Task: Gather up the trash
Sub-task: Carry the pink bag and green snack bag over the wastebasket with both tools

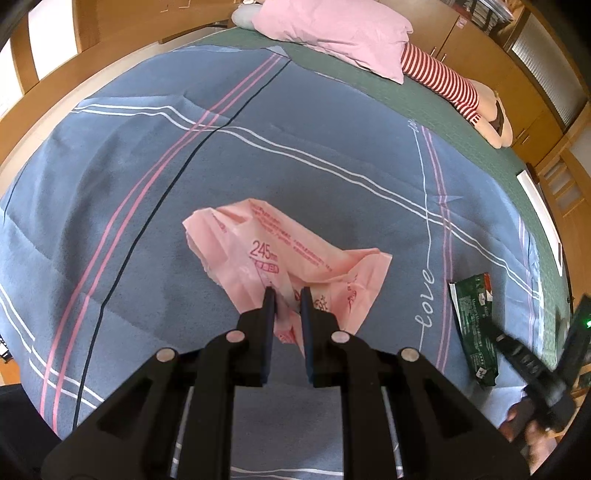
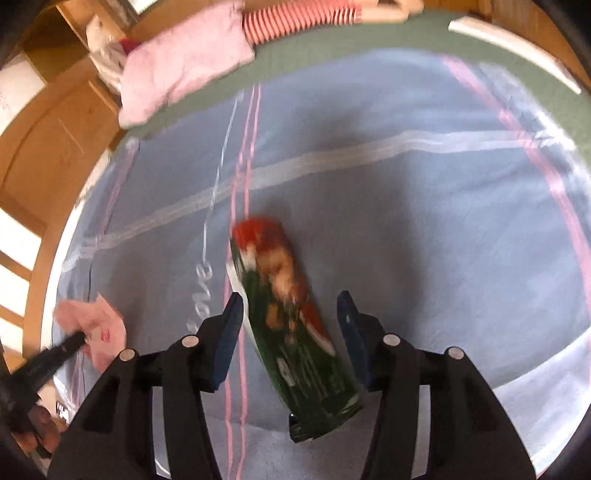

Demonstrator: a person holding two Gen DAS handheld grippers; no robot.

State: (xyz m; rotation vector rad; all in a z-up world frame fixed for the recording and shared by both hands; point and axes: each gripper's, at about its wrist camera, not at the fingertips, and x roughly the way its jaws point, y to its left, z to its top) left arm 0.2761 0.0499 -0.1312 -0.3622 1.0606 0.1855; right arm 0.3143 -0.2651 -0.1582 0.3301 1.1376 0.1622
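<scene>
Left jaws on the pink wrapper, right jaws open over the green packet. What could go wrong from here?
1. The left gripper pinches only a thin fold at the near edge of the pink wrapper; it may slip free on lifting.
2. The right gripper has open jaws straddling the green packet, which lies at an angle and nearer one jaw, so closing may skew or push it.
3. The bedspread is soft; jaws closing low could catch cloth too.

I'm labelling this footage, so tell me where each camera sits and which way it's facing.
Left wrist: on the left gripper, angled down at the bed; fingers pinch a pink plastic wrapper; right gripper shows at right.
Right wrist: on the right gripper, angled down; open fingers straddle a green snack packet; left gripper shows at left.
Shared: blue bedspread, both wrappers, pink pillow.
</scene>
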